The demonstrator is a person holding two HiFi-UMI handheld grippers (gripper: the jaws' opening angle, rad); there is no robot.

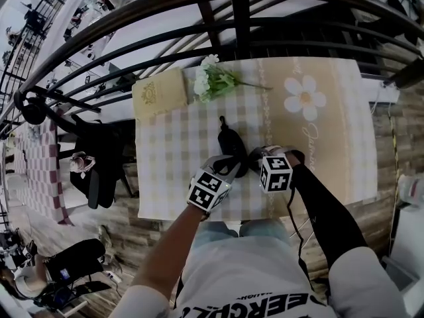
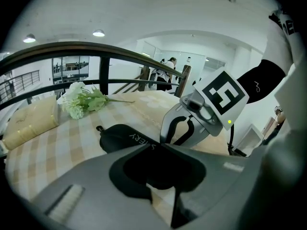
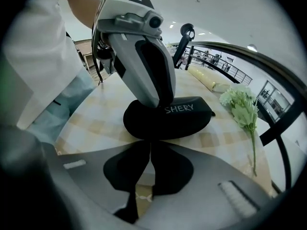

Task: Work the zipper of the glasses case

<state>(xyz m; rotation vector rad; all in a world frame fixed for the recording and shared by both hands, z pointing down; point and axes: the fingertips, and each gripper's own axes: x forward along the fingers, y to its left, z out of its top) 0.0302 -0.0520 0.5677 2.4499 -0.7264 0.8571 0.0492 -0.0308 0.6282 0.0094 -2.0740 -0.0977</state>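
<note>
A black glasses case [image 1: 230, 146] marked SHERY lies lengthwise mid-table on the checked cloth [image 1: 172, 151]; it also shows as the case [image 2: 120, 137] and the case [image 3: 177, 116] in the two gripper views. My left gripper [image 1: 232, 167] is shut, its tips [image 2: 160, 146] resting on the case's near end, as the right gripper view confirms [image 3: 160, 102]. My right gripper [image 1: 254, 156] is shut too, its tips [image 3: 151, 140] against the case's near rim. A small tab [image 1: 220, 119] sticks out of the far end. No zipper pull shows between either pair of jaws.
White flowers [image 1: 212, 79] and a cream cushion-like box [image 1: 159, 93] lie at the table's far side, under a dark railing [image 1: 232, 25]. A chair with a black bag [image 1: 99, 164] stands left of the table. The table's near edge [image 1: 199, 216] runs just behind the grippers.
</note>
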